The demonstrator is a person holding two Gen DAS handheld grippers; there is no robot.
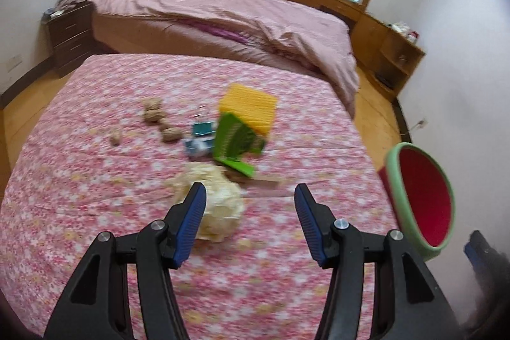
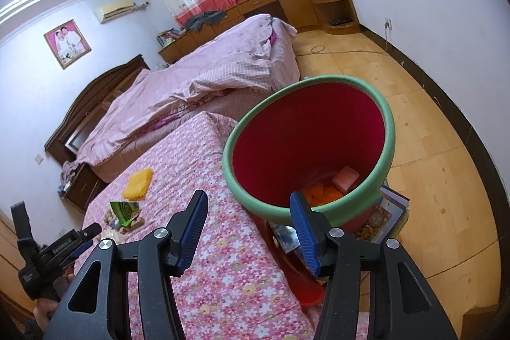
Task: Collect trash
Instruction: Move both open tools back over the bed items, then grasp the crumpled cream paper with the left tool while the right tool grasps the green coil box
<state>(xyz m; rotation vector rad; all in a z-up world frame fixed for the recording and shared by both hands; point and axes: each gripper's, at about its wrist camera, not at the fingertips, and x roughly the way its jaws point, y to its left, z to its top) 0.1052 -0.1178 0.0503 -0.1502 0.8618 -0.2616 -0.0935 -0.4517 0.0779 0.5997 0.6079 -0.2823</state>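
On the pink floral tabletop [image 1: 95,180] lie a crumpled pale paper ball [image 1: 220,209], a green packet [image 1: 236,142], a yellow block [image 1: 251,107], small blue-white boxes [image 1: 199,137] and several walnuts [image 1: 156,113]. My left gripper [image 1: 250,196] is open just above the cloth. The paper ball sits at its left finger [image 1: 191,212], and no pad presses on it. A red bin with a green rim [image 2: 334,80] stands off the table's right edge and holds orange scraps [image 2: 322,193] and a pink box [image 2: 346,177]. My right gripper [image 2: 248,203] hangs open and empty at the bin's near rim.
A bed with a pink quilt [image 1: 207,8] stands behind the table, with wooden cabinets [image 1: 392,50] along the far wall. Books or magazines [image 2: 385,212] lie under the bin. The left gripper [image 2: 79,239] shows at the lower left of the right wrist view. The wooden floor [image 2: 430,148] spreads out to the right.
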